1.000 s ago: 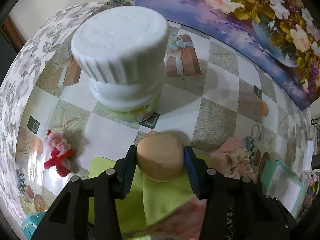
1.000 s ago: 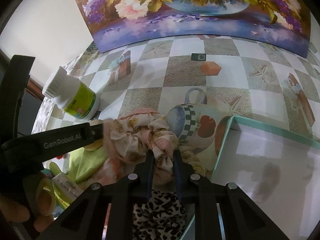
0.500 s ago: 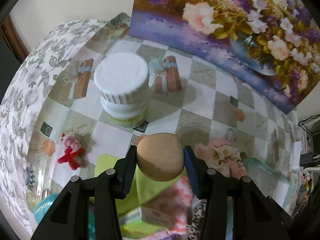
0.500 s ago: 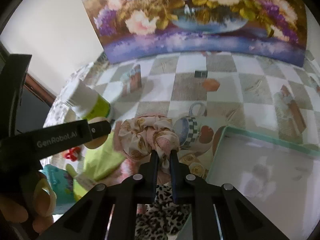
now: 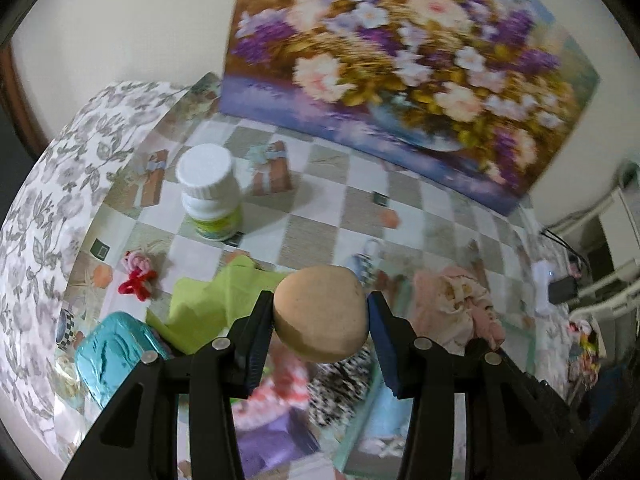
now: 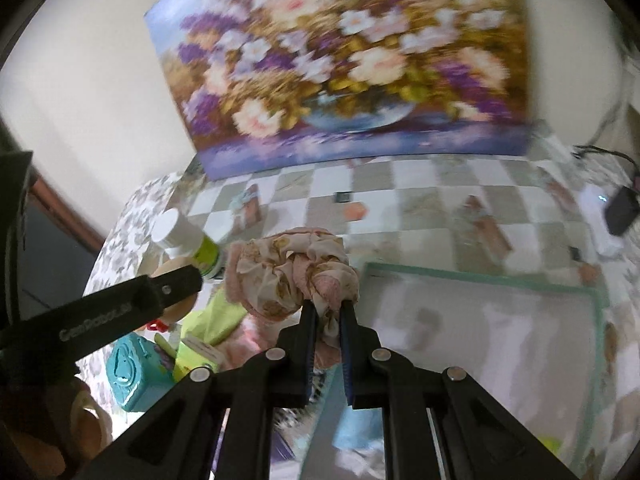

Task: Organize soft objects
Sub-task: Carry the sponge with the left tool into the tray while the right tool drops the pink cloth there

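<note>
Black left gripper (image 5: 321, 312), blue pads, silver screws, white lettering

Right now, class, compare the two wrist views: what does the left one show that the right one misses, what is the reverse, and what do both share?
Left wrist only: the left gripper shut on a tan sponge, and a red-and-pink doll. Right wrist only: the right gripper pinching a floral scrunchie, and the white floor of the mint-rimmed box. Both: the white bottle, green cloth, teal case and flower painting.
</note>
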Action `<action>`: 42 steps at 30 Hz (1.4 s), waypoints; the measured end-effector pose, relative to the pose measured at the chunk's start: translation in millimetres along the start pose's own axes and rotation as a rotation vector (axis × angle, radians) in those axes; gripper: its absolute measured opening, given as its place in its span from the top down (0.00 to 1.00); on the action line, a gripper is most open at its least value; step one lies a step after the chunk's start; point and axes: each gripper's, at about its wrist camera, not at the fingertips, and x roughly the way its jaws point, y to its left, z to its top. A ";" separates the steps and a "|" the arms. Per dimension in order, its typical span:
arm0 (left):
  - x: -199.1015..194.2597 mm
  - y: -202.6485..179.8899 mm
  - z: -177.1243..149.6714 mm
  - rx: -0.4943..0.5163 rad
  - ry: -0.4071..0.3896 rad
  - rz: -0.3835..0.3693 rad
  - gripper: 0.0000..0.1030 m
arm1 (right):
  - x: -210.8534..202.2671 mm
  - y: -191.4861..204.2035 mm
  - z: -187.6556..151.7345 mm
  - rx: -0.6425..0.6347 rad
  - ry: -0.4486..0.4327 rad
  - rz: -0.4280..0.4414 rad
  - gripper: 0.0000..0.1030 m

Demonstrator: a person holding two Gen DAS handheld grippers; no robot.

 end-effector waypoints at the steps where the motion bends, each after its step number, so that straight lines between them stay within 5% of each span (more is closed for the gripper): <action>1: -3.4 -4.6 -2.3 0.011 -0.004 -0.005 0.53 | -8.0 -8.7 -0.9 0.016 -0.010 -0.017 0.88; 11: -25.7 -72.1 -30.1 0.177 -0.028 -0.076 0.53 | -63.9 -91.6 -20.5 0.234 -0.042 -0.212 0.88; 16: -8.9 -102.7 -49.0 0.249 0.040 -0.100 0.52 | -75.7 -126.8 -31.1 0.327 -0.034 -0.263 0.88; 25: 43.5 -130.0 -85.0 0.306 0.218 -0.089 0.52 | -42.9 -157.7 -45.5 0.398 0.079 -0.315 0.87; 32: 60.0 -126.2 -92.0 0.292 0.272 -0.064 0.46 | -20.6 -174.4 -58.8 0.447 0.189 -0.324 0.85; 35: 57.2 -124.9 -89.2 0.291 0.248 -0.046 0.33 | -23.8 -173.3 -57.9 0.443 0.187 -0.332 0.81; 41: 50.8 -116.8 -79.5 0.260 0.221 -0.052 0.24 | -34.2 -168.8 -50.3 0.433 0.170 -0.332 0.64; 42: 49.6 -114.1 -77.0 0.251 0.212 -0.047 0.24 | -35.7 -166.9 -48.4 0.428 0.165 -0.335 0.55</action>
